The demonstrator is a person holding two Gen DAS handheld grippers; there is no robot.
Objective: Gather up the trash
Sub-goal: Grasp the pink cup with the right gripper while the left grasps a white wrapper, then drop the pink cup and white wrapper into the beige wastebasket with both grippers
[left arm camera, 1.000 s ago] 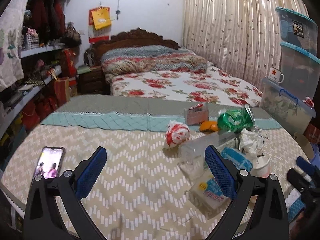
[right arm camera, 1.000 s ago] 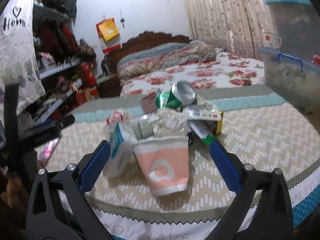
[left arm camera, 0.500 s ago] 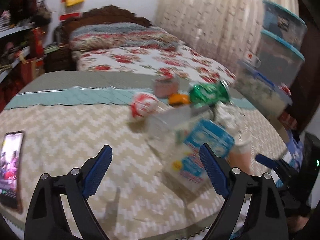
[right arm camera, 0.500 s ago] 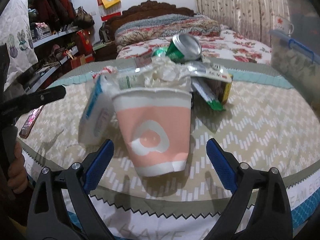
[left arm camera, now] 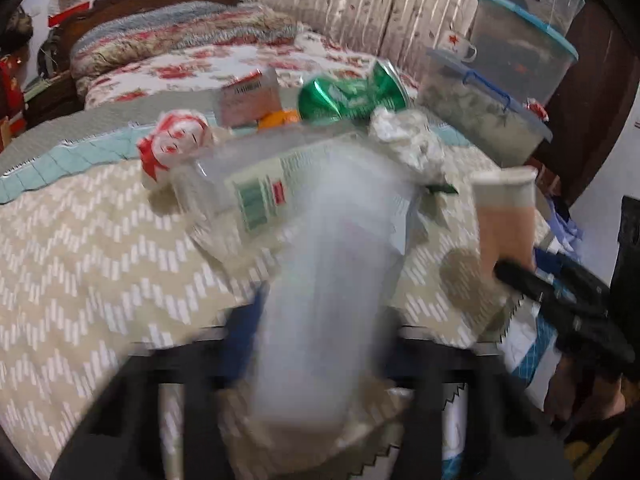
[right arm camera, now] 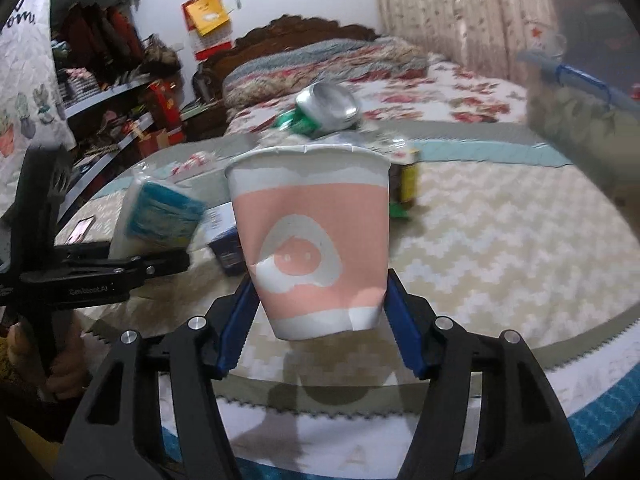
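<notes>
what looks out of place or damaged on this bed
A heap of litter sits on the bedspread: a crushed green can, crumpled paper, and a clear bottle lying on its side.

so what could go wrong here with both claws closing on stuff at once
1. The right claw is closing low on the paper cup, near its base; thin paper walls may buckle, or the cup may tip forward.
2. The left claw is closing on a soft tissue pack, blurred in its own view; it could slip or be caught only at one end.
3. The can rests on the pile and may roll off.
</notes>
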